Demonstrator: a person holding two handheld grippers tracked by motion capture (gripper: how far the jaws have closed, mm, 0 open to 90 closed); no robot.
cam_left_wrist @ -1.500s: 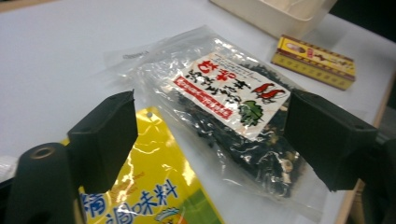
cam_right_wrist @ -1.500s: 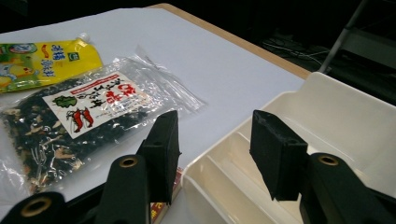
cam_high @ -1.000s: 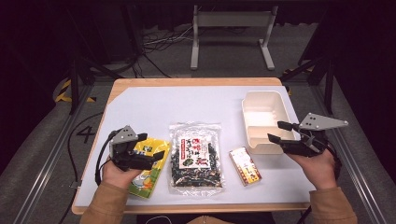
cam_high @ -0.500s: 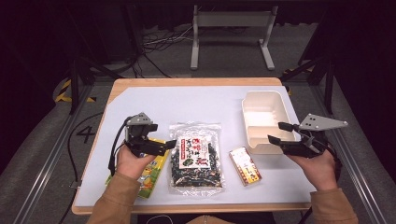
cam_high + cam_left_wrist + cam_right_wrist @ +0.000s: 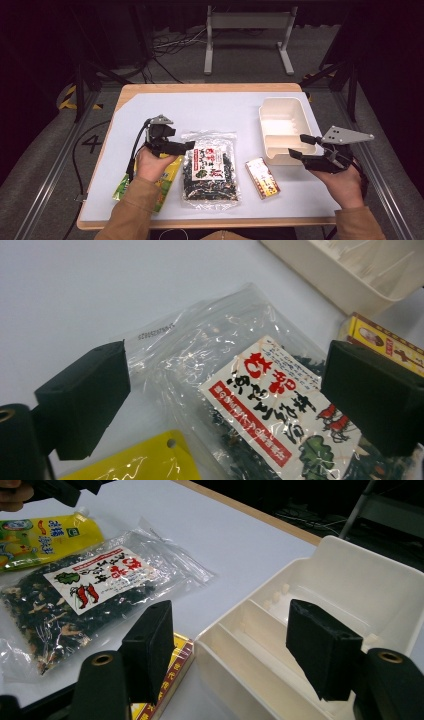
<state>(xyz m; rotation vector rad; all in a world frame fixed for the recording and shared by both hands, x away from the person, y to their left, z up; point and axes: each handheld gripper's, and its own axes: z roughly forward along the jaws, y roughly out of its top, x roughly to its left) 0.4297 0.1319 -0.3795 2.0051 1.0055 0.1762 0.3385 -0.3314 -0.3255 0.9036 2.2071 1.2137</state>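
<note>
A clear bag of dark dried food with a white and red label [image 5: 210, 167] [image 5: 260, 395] [image 5: 85, 595] lies flat at the table's middle front. My left gripper [image 5: 187, 146] [image 5: 230, 390] hovers at the bag's far left corner. It is open and its jaws have just been closing a little, with the pads off the bag. A yellow-green pouch [image 5: 162, 180] [image 5: 145, 462] [image 5: 45, 532] lies partly under that hand. My right gripper [image 5: 297, 145] [image 5: 235, 647] is open at the near edge of a cream divided tray [image 5: 265, 125] [image 5: 240, 680], with nothing between its jaws.
A small yellow and red box [image 5: 262, 177] [image 5: 385, 342] [image 5: 170, 670] lies between the bag and the tray [image 5: 350, 290]. The white mat [image 5: 200, 110] is bare behind the bag. Beyond the table's far edge, a metal stand [image 5: 247, 35] and cables sit on the floor.
The left hand has moved right and away from the person, from over the yellow-green pouch to the bag's far left corner. The right hand and its gripper have kept still.
</note>
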